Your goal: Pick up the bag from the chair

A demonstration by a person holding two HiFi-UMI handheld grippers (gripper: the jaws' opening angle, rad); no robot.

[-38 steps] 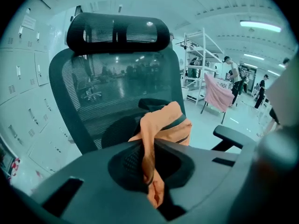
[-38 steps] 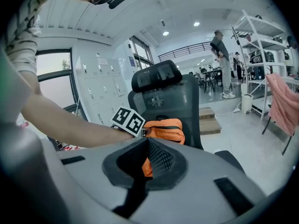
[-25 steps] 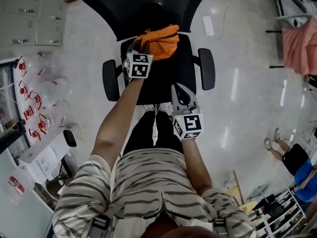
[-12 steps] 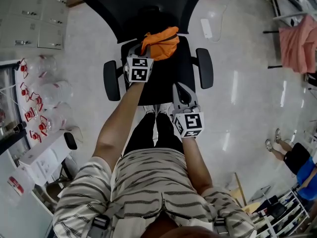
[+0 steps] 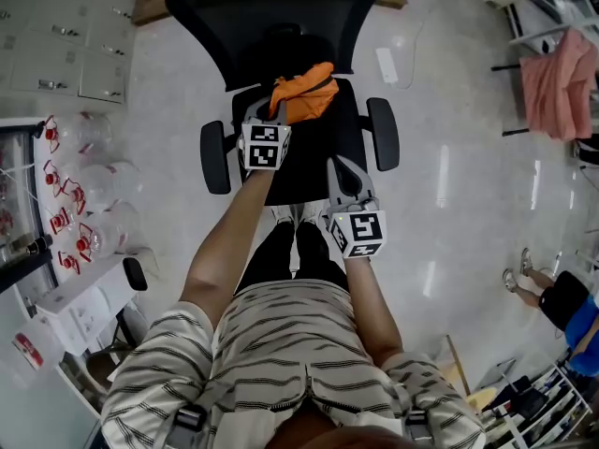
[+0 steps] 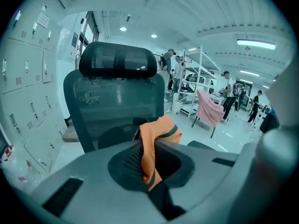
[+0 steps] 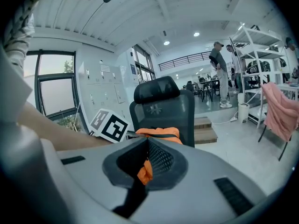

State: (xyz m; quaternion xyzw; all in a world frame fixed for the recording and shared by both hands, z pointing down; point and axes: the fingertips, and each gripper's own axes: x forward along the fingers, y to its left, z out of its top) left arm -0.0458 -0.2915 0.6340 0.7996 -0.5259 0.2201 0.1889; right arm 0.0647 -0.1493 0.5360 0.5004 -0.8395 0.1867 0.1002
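The orange bag (image 5: 304,96) with dark straps sits at the back of the seat of a black office chair (image 5: 309,162). My left gripper (image 5: 267,112) is at the bag's left edge, shut on a fold of its orange fabric. In the left gripper view that fabric (image 6: 159,129) runs down between the closed jaws of the left gripper (image 6: 148,164). My right gripper (image 5: 341,165) is over the seat's front edge, apart from the bag, its jaws together. The right gripper view shows the bag (image 7: 159,133) ahead and a sliver of orange in the slot between the right gripper's (image 7: 145,164) jaws.
Armrests stand on the left (image 5: 215,157) and right (image 5: 384,134) of the seat, with the tall mesh backrest (image 5: 271,17) behind. Lockers (image 5: 56,45) and plastic bottles (image 5: 75,195) are on the left. A pink cloth (image 5: 562,73) hangs at the right. People stand at the lower right.
My left gripper has risen a little with the orange fabric held in it, and the bag has come up with it. The right gripper has lifted slightly.
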